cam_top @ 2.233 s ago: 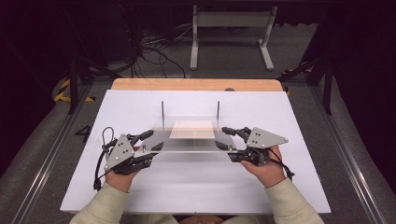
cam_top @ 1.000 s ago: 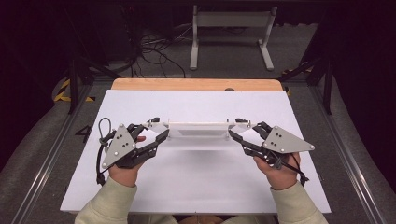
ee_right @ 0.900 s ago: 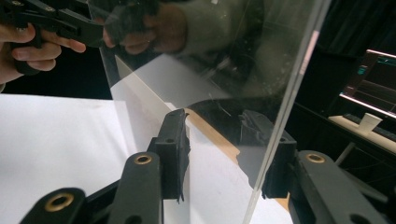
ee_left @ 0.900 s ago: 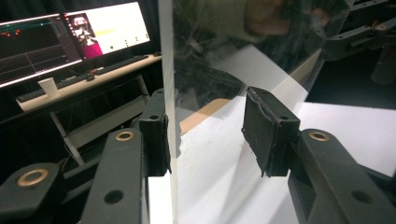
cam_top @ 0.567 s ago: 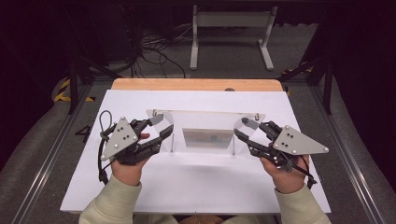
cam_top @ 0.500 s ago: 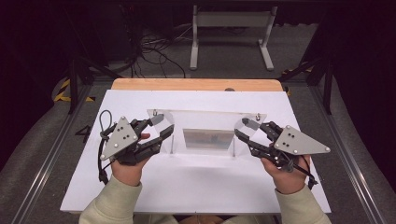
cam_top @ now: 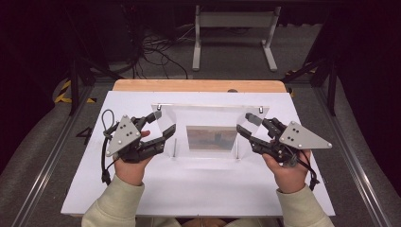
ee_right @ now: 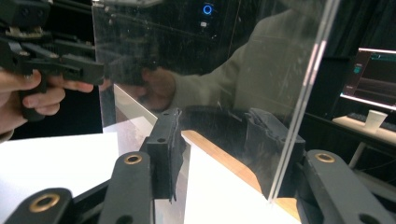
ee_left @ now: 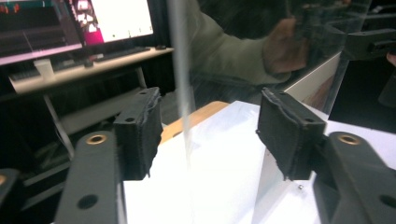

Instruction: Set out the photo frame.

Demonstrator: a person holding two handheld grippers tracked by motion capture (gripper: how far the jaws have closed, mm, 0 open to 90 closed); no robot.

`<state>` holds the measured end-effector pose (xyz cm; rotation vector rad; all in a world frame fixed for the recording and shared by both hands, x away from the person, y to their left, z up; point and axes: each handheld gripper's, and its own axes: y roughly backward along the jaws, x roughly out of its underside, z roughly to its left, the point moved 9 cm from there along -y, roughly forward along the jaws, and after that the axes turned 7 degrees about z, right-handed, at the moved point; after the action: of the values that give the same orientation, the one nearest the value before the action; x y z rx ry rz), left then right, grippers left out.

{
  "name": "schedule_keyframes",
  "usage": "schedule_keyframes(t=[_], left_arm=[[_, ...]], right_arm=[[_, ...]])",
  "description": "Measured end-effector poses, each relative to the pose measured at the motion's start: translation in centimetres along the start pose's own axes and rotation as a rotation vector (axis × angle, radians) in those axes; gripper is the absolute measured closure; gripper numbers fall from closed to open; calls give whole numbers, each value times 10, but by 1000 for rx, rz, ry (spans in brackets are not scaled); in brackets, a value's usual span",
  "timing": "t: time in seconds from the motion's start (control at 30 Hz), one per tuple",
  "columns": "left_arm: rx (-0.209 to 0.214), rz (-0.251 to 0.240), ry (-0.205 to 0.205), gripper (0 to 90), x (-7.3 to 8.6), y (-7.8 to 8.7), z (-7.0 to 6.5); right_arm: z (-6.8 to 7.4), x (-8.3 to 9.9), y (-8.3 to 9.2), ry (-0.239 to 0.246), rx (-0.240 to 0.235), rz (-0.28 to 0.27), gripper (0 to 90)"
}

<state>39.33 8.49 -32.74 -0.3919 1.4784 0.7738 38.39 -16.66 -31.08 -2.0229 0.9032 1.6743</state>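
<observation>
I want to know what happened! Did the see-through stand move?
Yes. The see-through stand tipped back toward the wooden strip at the table's far edge; both claws have just been opening.

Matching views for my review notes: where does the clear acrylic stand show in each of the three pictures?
High view: the clear acrylic stand sits mid-table between the left gripper and right gripper.
Left gripper view: its side panel's edge rises upright between the jaws, touching neither pad.
Right gripper view: a clear panel fills the upper middle, its edge between the jaws.
Shared landmark: the white board beneath it.
</observation>
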Motion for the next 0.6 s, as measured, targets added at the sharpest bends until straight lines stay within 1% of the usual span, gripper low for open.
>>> schedule_keyframes(t=[0.03, 0.07, 0.1, 0.13, 0.17, 0.27, 0.3, 0.33, 0.37, 0.4, 0.43, 0.47, 0.5, 0.53, 0.6], left_arm=[[6, 0, 23, 376, 3, 0, 2], [11, 14, 37, 371, 7, 0, 6], [10, 17, 46, 366, 10, 1, 8], [5, 31, 51, 364, 14, 2, 11], [5, 40, 53, 360, 17, 2, 12], [4, 55, 80, 359, 26, 5, 18], [4, 55, 80, 357, 26, 5, 18], [0, 65, 86, 357, 30, 5, 21], [-1, 75, 90, 357, 34, 6, 22], [-1, 91, 99, 354, 40, 6, 25], [-1, 91, 99, 354, 40, 6, 25], [-1, 111, 106, 353, 47, 7, 27], [-1, 111, 106, 352, 47, 7, 27], [0, 120, 110, 352, 50, 7, 27], [4, 140, 108, 349, 57, 7, 28]], right_arm=[[-2, 1, -2, -8, 4, 2, 527], [-4, 3, -4, -13, 7, 8, 520], [-7, 6, -7, -20, 17, 17, 505], [-10, 10, -10, -27, 29, 26, 494], [-13, 15, -14, -41, 41, 47, 486], [-21, 27, -22, -63, 63, 71, 468], [-21, 27, -22, -63, 63, 71, 468], [-23, 31, -25, -78, 66, 78, 465], [-26, 36, -29, -92, 65, 87, 463], [-30, 45, -34, -116, 68, 111, 453], [-32, 48, -36, -118, 74, 115, 440], [-34, 51, -39, -128, 76, 119, 424], [-34, 51, -39, -128, 76, 119, 424], [-36, 55, -41, -141, 80, 126, 410], [-40, 60, -45, -151, 80, 132, 397]])
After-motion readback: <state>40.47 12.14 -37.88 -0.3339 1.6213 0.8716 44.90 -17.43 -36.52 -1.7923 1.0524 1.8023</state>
